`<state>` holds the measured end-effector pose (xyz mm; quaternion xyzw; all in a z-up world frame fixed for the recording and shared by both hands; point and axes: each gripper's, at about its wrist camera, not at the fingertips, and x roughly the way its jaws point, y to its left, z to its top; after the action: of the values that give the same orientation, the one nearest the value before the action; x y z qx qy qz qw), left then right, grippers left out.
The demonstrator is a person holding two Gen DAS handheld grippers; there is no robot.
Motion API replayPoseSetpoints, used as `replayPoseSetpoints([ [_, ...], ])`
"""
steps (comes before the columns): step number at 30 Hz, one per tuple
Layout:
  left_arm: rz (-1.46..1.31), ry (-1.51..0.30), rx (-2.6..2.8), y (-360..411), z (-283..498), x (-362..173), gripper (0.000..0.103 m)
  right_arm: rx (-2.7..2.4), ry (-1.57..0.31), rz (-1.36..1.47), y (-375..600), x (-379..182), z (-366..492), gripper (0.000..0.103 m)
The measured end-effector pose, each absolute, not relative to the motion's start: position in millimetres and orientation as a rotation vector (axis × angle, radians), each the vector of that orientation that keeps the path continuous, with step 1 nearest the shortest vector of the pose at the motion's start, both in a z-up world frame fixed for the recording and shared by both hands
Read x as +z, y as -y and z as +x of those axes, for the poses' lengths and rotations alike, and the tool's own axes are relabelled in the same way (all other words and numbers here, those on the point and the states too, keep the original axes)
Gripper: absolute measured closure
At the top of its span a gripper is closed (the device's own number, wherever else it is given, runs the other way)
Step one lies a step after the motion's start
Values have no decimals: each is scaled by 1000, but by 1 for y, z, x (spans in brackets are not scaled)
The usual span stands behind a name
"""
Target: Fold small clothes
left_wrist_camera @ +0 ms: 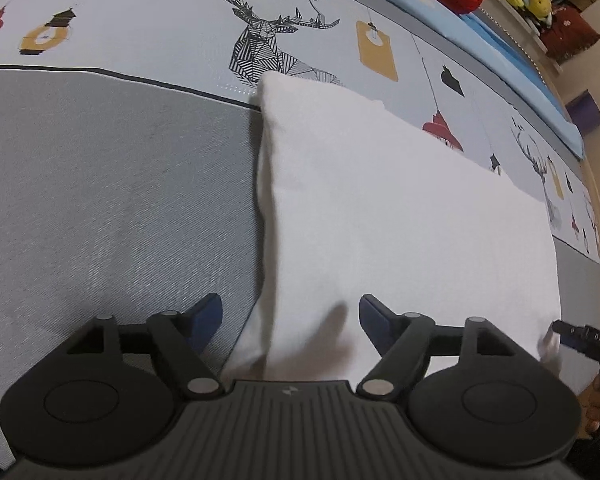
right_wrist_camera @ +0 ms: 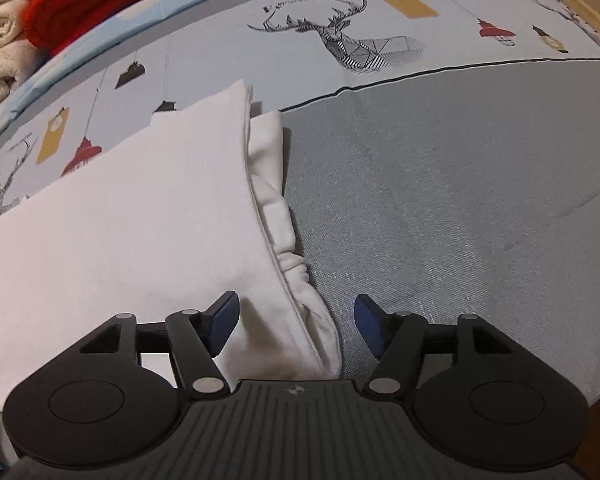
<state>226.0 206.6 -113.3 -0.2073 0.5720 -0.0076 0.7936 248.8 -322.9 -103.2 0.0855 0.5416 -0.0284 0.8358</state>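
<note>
White garment (left_wrist_camera: 400, 220) between open tool (left_wrist_camera: 290, 322) fingers

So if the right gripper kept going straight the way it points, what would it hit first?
Most likely the white garment: its folded edge lies directly between the open right gripper fingers. One finger would land on the cloth, the other on the grey bed cover beside it. Depth is hard to judge.

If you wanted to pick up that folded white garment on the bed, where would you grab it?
Probably the near corners of the white garment, coming down from above. It lies flat on the grey bedspread, so only its edges give the pads something to pinch. The right gripper straddles the layered right edge, open; the left gripper straddles the left edge, also open.
</note>
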Motion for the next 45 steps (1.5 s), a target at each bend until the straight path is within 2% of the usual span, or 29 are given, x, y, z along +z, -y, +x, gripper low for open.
replayPoseSetpoints([
  [9, -404, -1285, 23, -196, 244, -131, 25, -63, -1185, 156, 315, -115, 260, 38],
  [14, -365, -1283, 12, -190, 247, -134, 32, -60, -1204, 147, 313, -120, 263, 41],
  [17, -358, -1279, -11, -187, 247, -135, 42, -50, -1209, 140, 312, -122, 265, 48],
  [19, -365, -1281, -31, -186, 246, -135, 57, -43, -1209, 141, 310, -122, 264, 52],
  [20, -359, -1281, -35, -185, 245, -134, 60, -39, -1210, 141, 310, -122, 264, 58],
  [22, -345, -1278, -46, -184, 244, -133, 76, -31, -1213, 144, 309, -123, 263, 67],
  [25, -365, -1258, -60, -187, 242, -130, 85, -22, -1209, 131, 309, -122, 262, 78],
  [27, -364, -1241, -67, -189, 239, -126, 87, -12, -1206, 142, 310, -122, 261, 85],
  [38, -397, -1203, 58, -237, 219, -113, 86, 130, -1217, 147, 286, -120, 263, 87],
  [42, -432, -1202, 95, -259, 217, -111, 81, 228, -1238, 141, 270, -119, 262, 87],
  [45, -444, -1213, 94, -264, 216, -113, 60, 233, -1243, 121, 268, -118, 262, 84],
])
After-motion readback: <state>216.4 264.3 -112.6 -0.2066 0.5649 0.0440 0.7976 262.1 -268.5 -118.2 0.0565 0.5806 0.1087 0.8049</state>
